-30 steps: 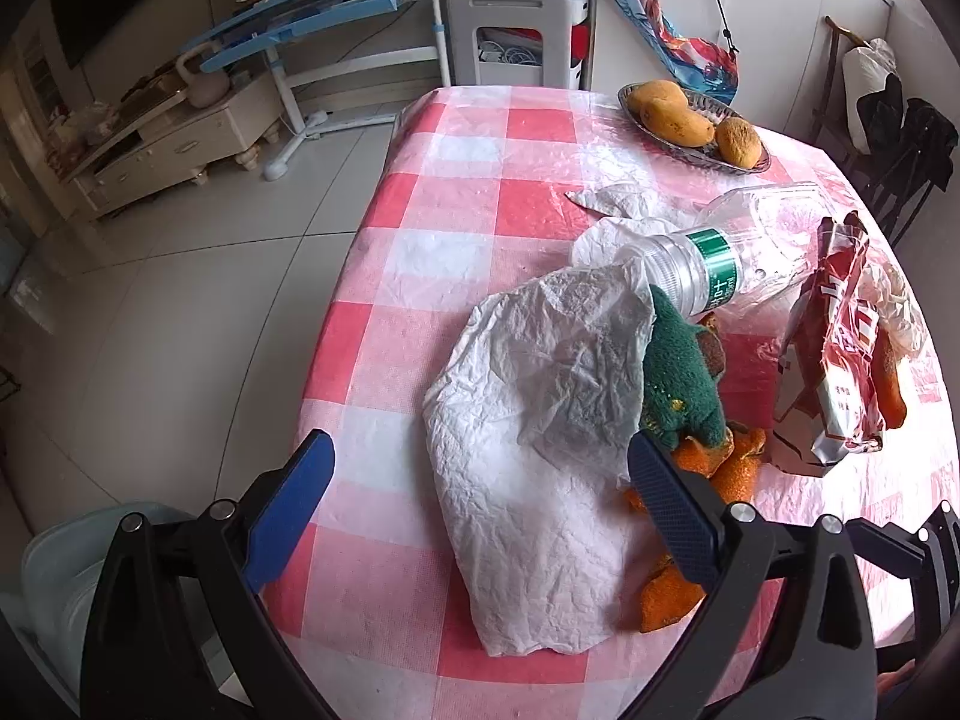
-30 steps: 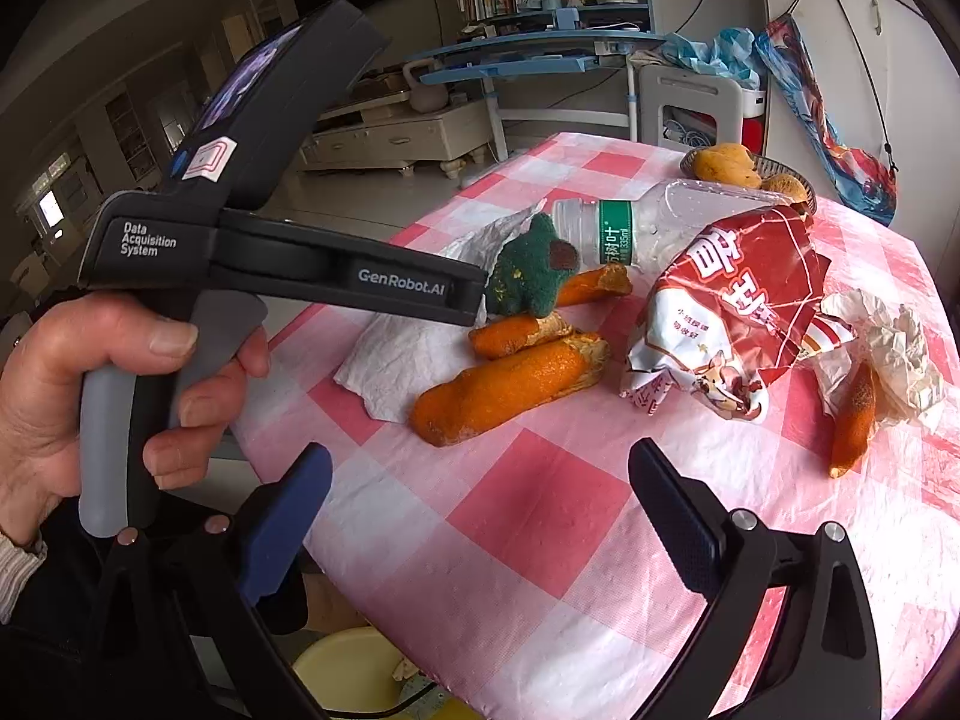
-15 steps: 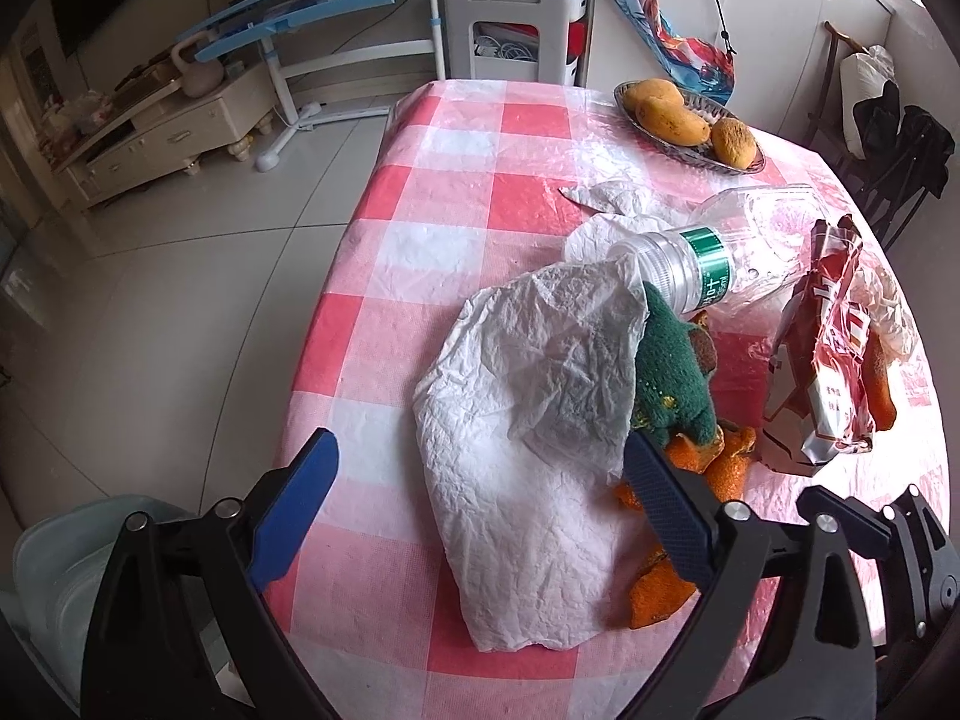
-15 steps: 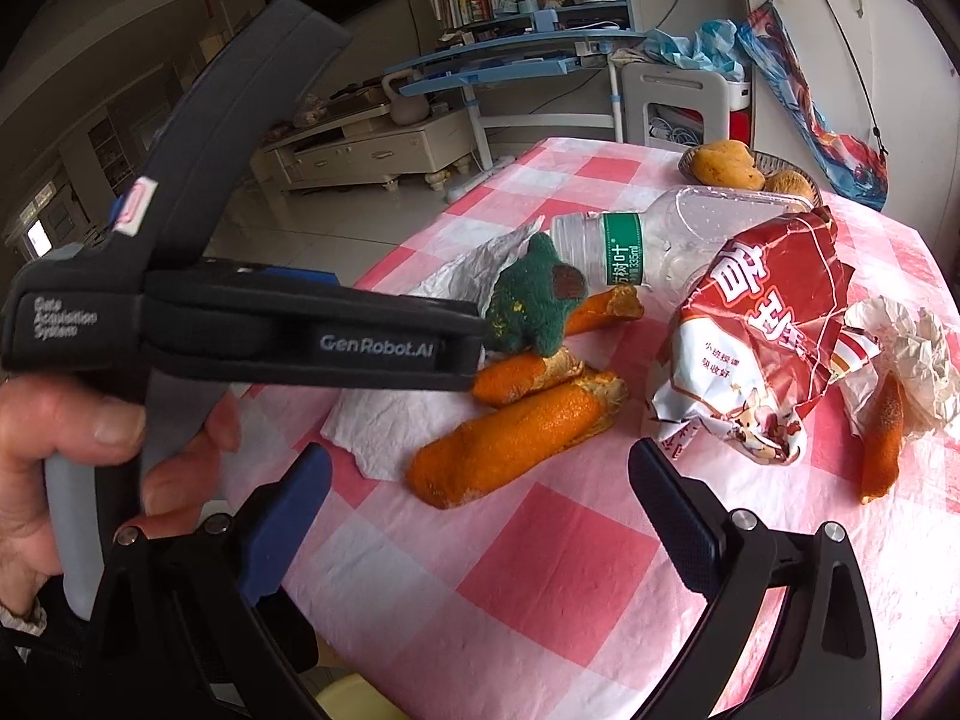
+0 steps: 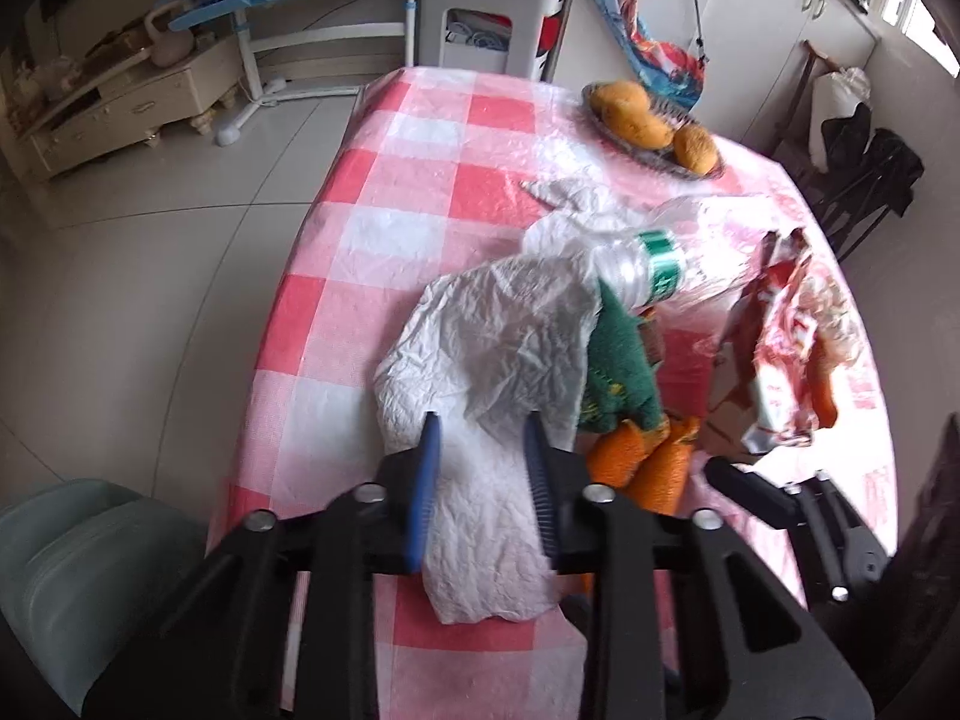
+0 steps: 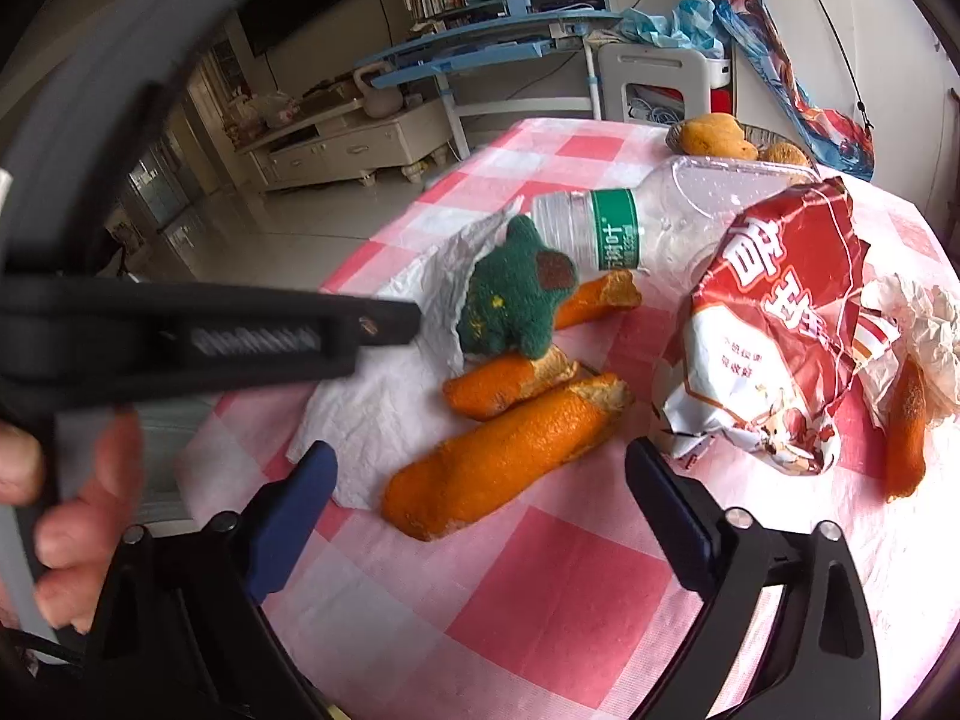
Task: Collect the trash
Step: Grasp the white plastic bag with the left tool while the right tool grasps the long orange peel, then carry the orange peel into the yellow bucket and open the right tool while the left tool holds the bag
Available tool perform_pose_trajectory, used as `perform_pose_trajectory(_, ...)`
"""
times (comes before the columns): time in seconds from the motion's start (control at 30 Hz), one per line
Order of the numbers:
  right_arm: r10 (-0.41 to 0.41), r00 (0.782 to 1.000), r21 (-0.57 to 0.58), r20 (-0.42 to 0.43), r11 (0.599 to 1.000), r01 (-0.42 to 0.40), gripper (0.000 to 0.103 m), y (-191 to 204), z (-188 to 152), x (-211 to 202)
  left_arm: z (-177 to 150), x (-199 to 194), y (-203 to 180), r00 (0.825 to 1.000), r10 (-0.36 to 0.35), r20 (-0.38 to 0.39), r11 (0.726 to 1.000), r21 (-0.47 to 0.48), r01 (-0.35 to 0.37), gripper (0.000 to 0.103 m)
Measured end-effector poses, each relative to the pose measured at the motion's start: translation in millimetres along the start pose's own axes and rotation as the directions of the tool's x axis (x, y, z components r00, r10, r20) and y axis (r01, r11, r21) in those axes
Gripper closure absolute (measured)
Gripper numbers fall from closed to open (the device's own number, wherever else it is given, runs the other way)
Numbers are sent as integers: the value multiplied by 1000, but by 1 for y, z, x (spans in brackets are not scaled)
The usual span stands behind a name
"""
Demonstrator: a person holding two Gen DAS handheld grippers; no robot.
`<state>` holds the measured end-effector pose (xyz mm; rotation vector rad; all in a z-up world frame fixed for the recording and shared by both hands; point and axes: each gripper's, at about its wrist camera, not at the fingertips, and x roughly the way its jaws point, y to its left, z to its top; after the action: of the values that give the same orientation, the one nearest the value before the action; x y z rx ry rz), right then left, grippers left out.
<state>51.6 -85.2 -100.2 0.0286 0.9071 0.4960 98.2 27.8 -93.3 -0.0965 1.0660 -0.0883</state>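
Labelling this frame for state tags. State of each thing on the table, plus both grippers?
Left gripper: jaws have just been closing, crumpled white paper between them.
Right gripper: open, empty, long orange peel just ahead.
Clear plastic bottle with green label: lying on its side.
Red foil snack bag: crumpled.
Green plush toy: resting partly on the paper.

Table w/ a pink-white checked plastic cloth (image 5: 414, 180) has a crumpled white paper (image 5: 498, 348), green plush toy (image 6: 516, 306), orange peels (image 6: 504, 456), clear bottle on its side (image 6: 648, 222), red snack bag (image 6: 774, 324) & a fruit dish (image 5: 654, 150) at the far end.
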Motion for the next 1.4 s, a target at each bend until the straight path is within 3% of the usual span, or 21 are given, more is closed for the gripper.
perform_pose_trajectory(0.17,-33,999,13,-21,999,34,25,-13,-4,-4,4,-18,6,998,-27,54,999,-24,28,90)
perform_pose_trajectory(0.3,-27,1000,54,-11,998,27,25,-22,-5,-8,4,-13,16,1000,-9,27,998,-68,11,89)
perform_pose_trajectory(0.37,17,1000,89,10,996,-18,25,-24,-4,-10,4,-8,19,1000,7,9,997,-76,-6,77)
perform_pose_trajectory(0.43,29,999,92,24,995,-31,24,-21,-2,-9,2,-3,18,999,48,0,996,-75,-48,41)
perform_pose_trajectory(0.53,22,999,84,26,996,-25,24,-13,-1,-2,-1,9,18,995,93,-26,994,-60,-95,34)
perform_pose_trajectory(0.67,-5,1000,62,26,998,4,23,-6,2,6,-4,27,21,994,84,-72,993,-72,-89,34)
perform_pose_trajectory(0.7,-14,1000,49,20,999,13,23,-4,3,7,-4,28,20,995,65,-73,995,-71,-70,43)
perform_pose_trajectory(0.73,-27,1000,32,14,999,27,29,-3,3,7,-4,27,18,996,49,-68,997,-61,-53,63)
perform_pose_trajectory(0.8,-43,999,-12,-5,999,43,45,-2,3,5,-4,23,12,998,-14,-67,999,-43,11,88)
perform_pose_trajectory(0.93,-41,998,-63,-44,997,38,70,-9,-5,-6,-2,-4,10,995,-98,9,994,-46,99,97)
perform_pose_trajectory(1.07,-51,997,-69,-56,996,47,73,-21,-14,-17,-3,-29,17,988,-140,71,988,-58,144,97)
perform_pose_trajectory(1.17,-48,997,-55,-56,997,45,73,-24,-15,-17,-5,-21,19,991,-132,31,989,-71,134,96)
perform_pose_trajectory(1.2,-48,997,-56,-55,997,45,73,-23,-15,-16,-5,-16,16,993,-120,6,990,-69,120,90)
perform_pose_trajectory(1.27,-37,998,-60,-55,998,34,73,-19,-14,-13,-8,-8,11,995,-94,-27,994,-50,93,68)
perform_pose_trajectory(1.33,-25,998,-68,-58,997,21,74,-16,-13,-12,-10,1,6,999,-17,-45,1000,-21,16,30)
perform_pose_trajectory(1.4,-6,998,-69,-59,998,2,75,-16,-13,-12,-11,9,3,998,37,-51,999,-9,-38,24)
